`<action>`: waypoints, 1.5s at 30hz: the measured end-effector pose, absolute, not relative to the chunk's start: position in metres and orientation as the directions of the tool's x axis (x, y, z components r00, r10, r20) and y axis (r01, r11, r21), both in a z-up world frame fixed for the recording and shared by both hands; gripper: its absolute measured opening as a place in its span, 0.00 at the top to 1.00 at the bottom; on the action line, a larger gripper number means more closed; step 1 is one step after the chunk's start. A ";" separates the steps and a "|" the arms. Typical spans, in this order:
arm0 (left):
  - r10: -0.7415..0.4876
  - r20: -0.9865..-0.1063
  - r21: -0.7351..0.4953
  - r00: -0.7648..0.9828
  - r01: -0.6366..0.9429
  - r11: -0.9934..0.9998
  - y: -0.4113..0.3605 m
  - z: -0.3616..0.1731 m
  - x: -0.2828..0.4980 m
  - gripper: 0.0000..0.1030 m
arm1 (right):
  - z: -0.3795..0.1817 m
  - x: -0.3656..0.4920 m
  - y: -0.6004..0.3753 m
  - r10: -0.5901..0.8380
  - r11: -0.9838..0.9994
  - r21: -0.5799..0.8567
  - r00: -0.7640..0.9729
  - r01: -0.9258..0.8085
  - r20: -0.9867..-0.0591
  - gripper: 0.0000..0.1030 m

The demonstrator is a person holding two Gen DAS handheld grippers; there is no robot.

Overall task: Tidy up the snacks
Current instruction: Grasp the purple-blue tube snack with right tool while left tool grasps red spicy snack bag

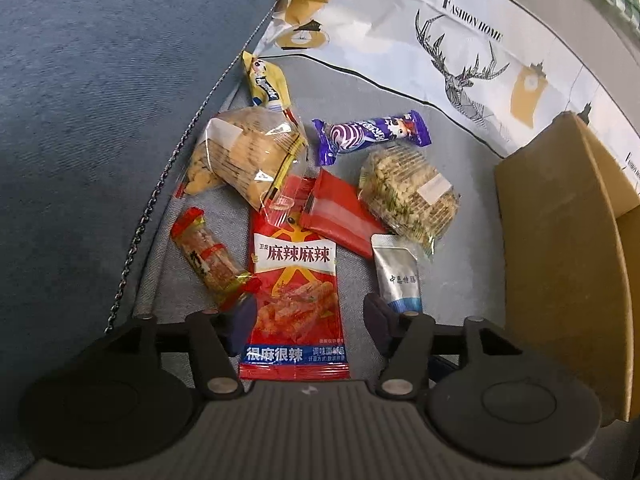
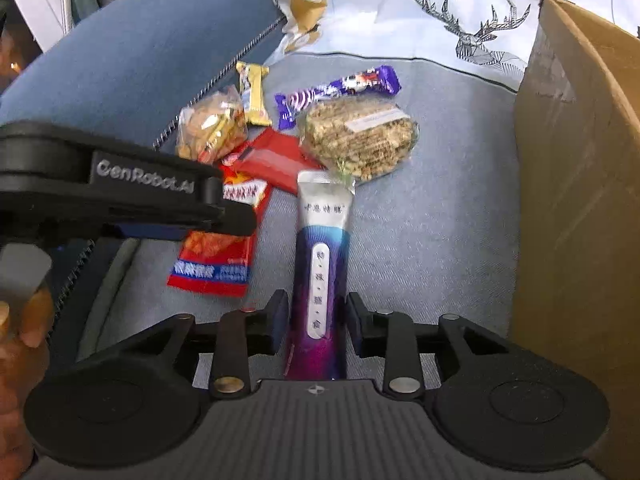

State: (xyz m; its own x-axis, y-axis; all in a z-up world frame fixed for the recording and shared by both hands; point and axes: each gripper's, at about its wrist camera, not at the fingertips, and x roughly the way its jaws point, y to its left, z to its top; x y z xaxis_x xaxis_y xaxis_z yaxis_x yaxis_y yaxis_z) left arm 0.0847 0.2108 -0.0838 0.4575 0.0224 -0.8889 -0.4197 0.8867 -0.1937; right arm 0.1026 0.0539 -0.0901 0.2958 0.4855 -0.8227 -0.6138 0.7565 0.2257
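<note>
We look down on a heap of snacks on a grey cushion (image 1: 448, 184), with a blue cushion (image 1: 100, 100) to the left of both pairs of jaws and a cardboard box (image 1: 560, 260) to their right

Left gripper (image 1: 310, 316): jaws stand apart, pads clear of everything. The big red spicy-strip packet (image 1: 296, 284) lies flat between them, its lower end running under the gripper body. Just left of the left jaw lies a small red and gold stick snack (image 1: 210, 258), its end touching or nearly touching that pad; we cannot tell which. Just ahead of the right jaw lies the top of a silver pouch (image 1: 398, 270)

Further ahead of the left jaws:
- a clear bag of yellow biscuits (image 1: 240, 156), lying over the top of the red packet
- a plain red wrapper (image 1: 340, 212), partly under a clear bag of puffed rice cake (image 1: 408, 192)
- a purple candy bar (image 1: 372, 134) and a yellow candy bar (image 1: 266, 82) at the far end
- a white cloth printed with a deer (image 1: 460, 60) behind it all

Right gripper (image 2: 314, 320): the silver and purple pouch lies lengthwise between the jaws, pointing away. The pads sit very close on either side, but we cannot tell whether they press it. The left gripper reaches in from the left of these jaws, over the red packet. A hand (image 2: 20, 344) shows at the left edge
</note>
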 end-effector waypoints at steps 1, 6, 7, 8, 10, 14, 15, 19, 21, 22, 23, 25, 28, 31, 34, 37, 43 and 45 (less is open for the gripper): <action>0.026 -0.890 -0.187 0.454 -0.417 0.889 0.209 -0.085 0.086 0.35 | -0.090 0.103 0.054 0.485 0.757 0.225 0.298 -0.613 -0.823 0.68; 0.059 -0.901 -0.131 0.429 -0.400 0.907 0.203 -0.093 0.096 0.31 | -0.090 0.105 0.051 0.481 0.773 0.226 0.315 -0.593 -0.818 0.72; 0.060 -0.905 -0.125 0.421 -0.399 0.908 0.202 -0.095 0.098 0.31 | -0.089 0.106 0.050 0.482 0.777 0.230 0.319 -0.586 -0.816 0.74; 0.067 -0.906 -0.115 0.417 -0.396 0.911 0.201 -0.097 0.099 0.31 | -0.089 0.106 0.050 0.485 0.778 0.235 0.319 -0.583 -0.814 0.75; 0.085 -0.907 -0.089 0.413 -0.384 0.919 0.198 -0.097 0.101 0.32 | -0.090 0.106 0.050 0.486 0.777 0.236 0.318 -0.584 -0.814 0.75; 0.114 -0.904 -0.046 0.412 -0.359 0.932 0.191 -0.095 0.100 0.47 | -0.090 0.103 0.051 0.479 0.775 0.225 0.318 -0.590 -0.818 0.75; 0.117 -0.903 -0.042 0.414 -0.356 0.934 0.191 -0.094 0.099 0.48 | -0.090 0.103 0.050 0.479 0.776 0.225 0.319 -0.589 -0.818 0.75; 0.105 -0.903 -0.062 0.416 -0.369 0.927 0.190 -0.088 0.086 0.53 | -0.089 0.100 0.045 0.474 0.782 0.223 0.323 -0.582 -0.819 0.75; 0.072 -0.900 -0.109 0.429 -0.382 0.918 0.191 -0.083 0.079 0.54 | -0.086 0.097 0.043 0.476 0.782 0.223 0.328 -0.582 -0.816 0.75; 0.052 -0.895 -0.133 0.443 -0.378 0.916 0.191 -0.080 0.076 0.54 | -0.085 0.096 0.042 0.477 0.783 0.223 0.331 -0.580 -0.814 0.76; 0.035 -0.892 -0.151 0.451 -0.368 0.917 0.190 -0.078 0.073 0.54 | -0.085 0.095 0.041 0.477 0.784 0.223 0.332 -0.579 -0.814 0.76; 0.007 -0.898 -0.166 0.441 -0.351 0.921 0.189 -0.079 0.069 0.54 | -0.084 0.092 0.038 0.478 0.783 0.224 0.330 -0.581 -0.814 0.76; -0.034 -0.915 -0.181 0.402 -0.332 0.926 0.190 -0.086 0.068 0.53 | -0.085 0.086 0.035 0.474 0.777 0.220 0.317 -0.590 -0.822 0.76; -0.030 -0.925 -0.168 0.379 -0.337 0.927 0.192 -0.092 0.069 0.50 | -0.089 0.086 0.035 0.450 0.773 0.203 0.296 -0.601 -0.842 0.74; -0.022 -0.926 -0.157 0.376 -0.331 0.930 0.190 -0.093 0.071 0.47 | -0.090 0.089 0.035 0.457 0.767 0.208 0.289 -0.608 -0.841 0.71; -0.002 -0.930 -0.126 0.368 -0.313 0.941 0.184 -0.095 0.075 0.45 | -0.091 0.090 0.035 0.455 0.765 0.203 0.291 -0.611 -0.842 0.70; 0.021 -0.931 -0.088 0.366 -0.279 0.956 0.179 -0.097 0.078 0.44 | -0.092 0.090 0.036 0.454 0.767 0.199 0.297 -0.610 -0.840 0.70; 0.024 -0.930 -0.081 0.366 -0.270 0.959 0.179 -0.097 0.078 0.44 | -0.092 0.090 0.036 0.455 0.766 0.199 0.297 -0.611 -0.839 0.70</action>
